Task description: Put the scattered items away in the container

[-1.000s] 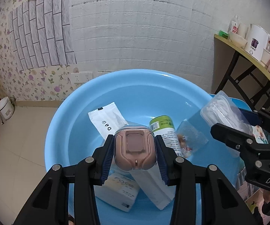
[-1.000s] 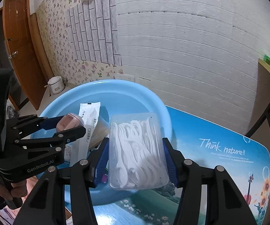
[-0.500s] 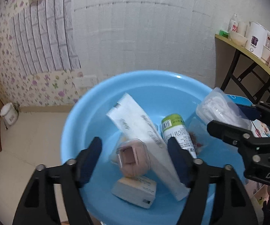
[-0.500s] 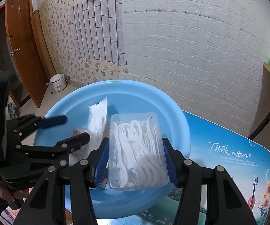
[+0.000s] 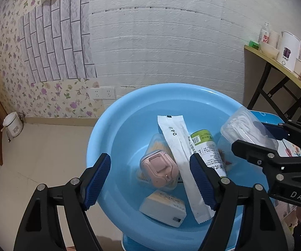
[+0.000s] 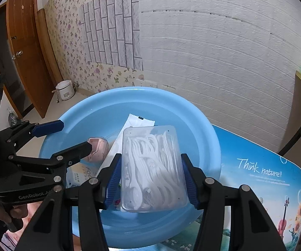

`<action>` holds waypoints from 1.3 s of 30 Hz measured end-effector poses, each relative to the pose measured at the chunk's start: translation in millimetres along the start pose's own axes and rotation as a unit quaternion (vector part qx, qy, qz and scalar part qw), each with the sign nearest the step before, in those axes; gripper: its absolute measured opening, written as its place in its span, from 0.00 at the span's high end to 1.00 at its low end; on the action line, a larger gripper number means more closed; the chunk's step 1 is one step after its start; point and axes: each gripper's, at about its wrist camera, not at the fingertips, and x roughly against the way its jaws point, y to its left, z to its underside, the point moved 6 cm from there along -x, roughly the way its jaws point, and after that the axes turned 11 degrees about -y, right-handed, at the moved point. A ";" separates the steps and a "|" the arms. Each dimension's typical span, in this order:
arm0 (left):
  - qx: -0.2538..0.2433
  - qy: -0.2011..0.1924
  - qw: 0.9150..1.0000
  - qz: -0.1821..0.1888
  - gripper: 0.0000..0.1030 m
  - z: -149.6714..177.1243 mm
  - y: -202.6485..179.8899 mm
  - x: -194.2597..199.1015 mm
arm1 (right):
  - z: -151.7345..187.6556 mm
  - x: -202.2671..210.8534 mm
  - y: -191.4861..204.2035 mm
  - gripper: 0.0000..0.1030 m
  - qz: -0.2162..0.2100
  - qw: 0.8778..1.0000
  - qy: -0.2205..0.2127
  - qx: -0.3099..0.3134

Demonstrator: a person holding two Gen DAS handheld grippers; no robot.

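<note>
Released since earlier: pink case [image 5: 159,171], now in basin [image 5: 112,138]; left gripper [image 5: 150,183] wide. Right gripper [image 6: 151,175] clamps floss-pick box [image 6: 153,167]; a slip near the rim risks spillage.

Your worktop [image 6: 261,179] is a small blue table printed with "Think nature!", sunflowers and a violin. Sitting directly on it is the light blue plastic basin [image 6: 205,125], which covers its left part and overhangs the edge nearest the floral wall. You can see bare printed surface to the basin's right.
</note>
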 end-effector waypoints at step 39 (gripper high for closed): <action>-0.019 -0.016 1.000 0.006 0.15 -18.6 -37.2 26.9 | 7.5 37.3 -34.7 0.16 0.032 0.999 -0.004 -0.041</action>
